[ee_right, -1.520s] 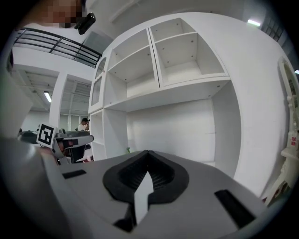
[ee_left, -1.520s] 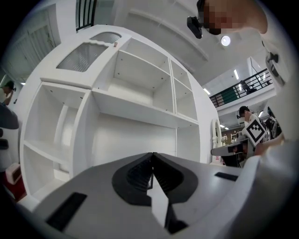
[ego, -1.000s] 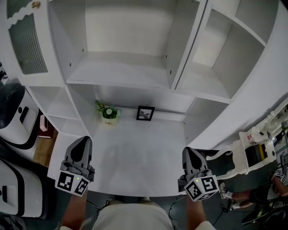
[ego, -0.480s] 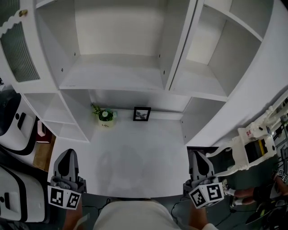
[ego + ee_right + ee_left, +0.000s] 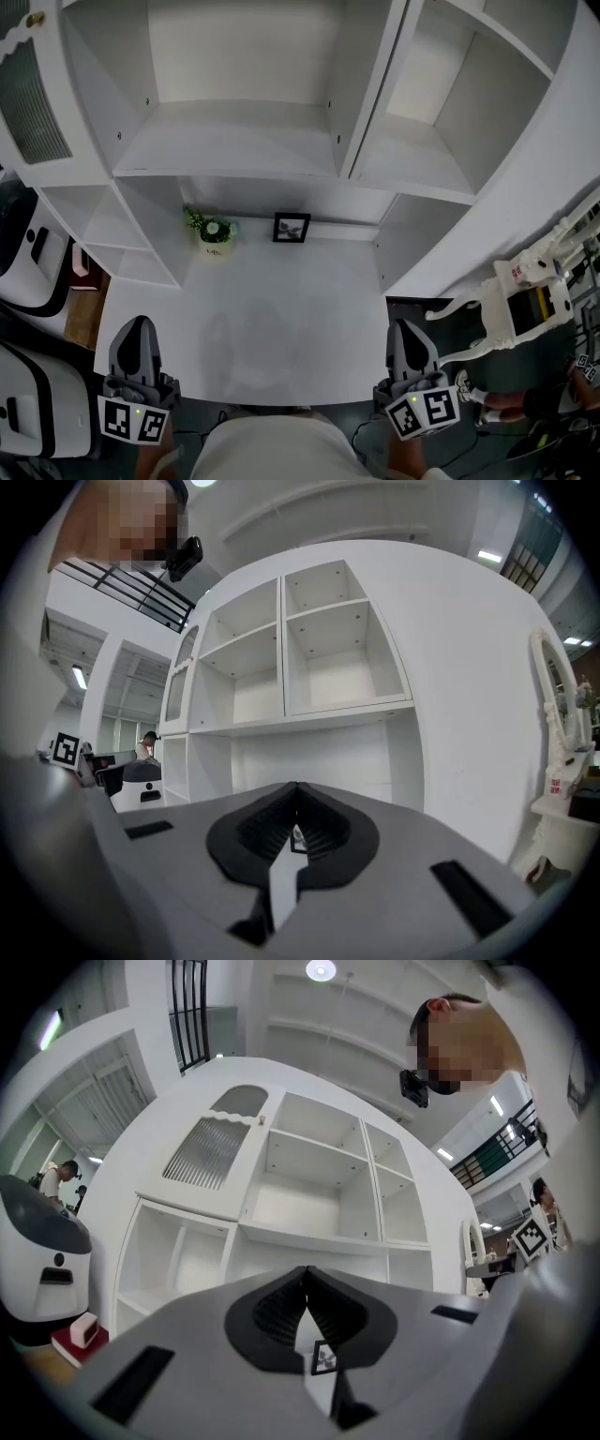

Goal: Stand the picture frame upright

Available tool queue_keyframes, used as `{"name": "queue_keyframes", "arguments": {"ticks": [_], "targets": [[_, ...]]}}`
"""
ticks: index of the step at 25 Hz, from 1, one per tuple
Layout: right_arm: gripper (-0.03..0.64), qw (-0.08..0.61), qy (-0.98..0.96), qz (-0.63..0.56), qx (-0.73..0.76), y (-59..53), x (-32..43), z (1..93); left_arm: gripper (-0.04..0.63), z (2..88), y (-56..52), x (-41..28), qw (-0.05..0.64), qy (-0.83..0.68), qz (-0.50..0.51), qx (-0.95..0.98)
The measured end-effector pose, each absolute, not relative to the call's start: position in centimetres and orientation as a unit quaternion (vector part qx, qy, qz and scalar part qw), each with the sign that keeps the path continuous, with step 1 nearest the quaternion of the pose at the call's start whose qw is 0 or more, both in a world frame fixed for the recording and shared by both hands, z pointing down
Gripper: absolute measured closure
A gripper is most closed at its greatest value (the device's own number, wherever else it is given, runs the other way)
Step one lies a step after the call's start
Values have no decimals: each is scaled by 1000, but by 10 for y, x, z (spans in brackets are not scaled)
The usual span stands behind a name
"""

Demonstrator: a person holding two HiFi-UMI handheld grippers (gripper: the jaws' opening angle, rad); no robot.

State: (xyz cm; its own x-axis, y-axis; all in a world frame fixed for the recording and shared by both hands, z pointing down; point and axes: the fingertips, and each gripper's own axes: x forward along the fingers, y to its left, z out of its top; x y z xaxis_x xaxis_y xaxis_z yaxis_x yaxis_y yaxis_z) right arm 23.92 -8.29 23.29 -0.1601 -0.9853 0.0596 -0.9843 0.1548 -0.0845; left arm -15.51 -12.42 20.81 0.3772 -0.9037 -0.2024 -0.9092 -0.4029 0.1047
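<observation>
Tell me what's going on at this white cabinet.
A person holds a gripper in each hand near the front edge of the white desktop. The left gripper and right gripper are both shut and empty. The small black picture frame looks upright against the back wall, beside a potted plant, untouched.

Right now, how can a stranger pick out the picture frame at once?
Find the white shelf unit and the desk surface under its shelves. At the back of that surface two small things stand side by side. The picture frame is the right one, dark and square; the potted plant is green.
</observation>
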Motion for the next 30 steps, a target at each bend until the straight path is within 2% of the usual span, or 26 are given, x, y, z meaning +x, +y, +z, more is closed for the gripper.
{"name": "queue_keyframes", "arguments": {"ticks": [30], "targets": [[607, 22, 779, -72, -622, -71, 201, 248, 577, 222, -103, -150, 3, 530, 111, -841]]}}
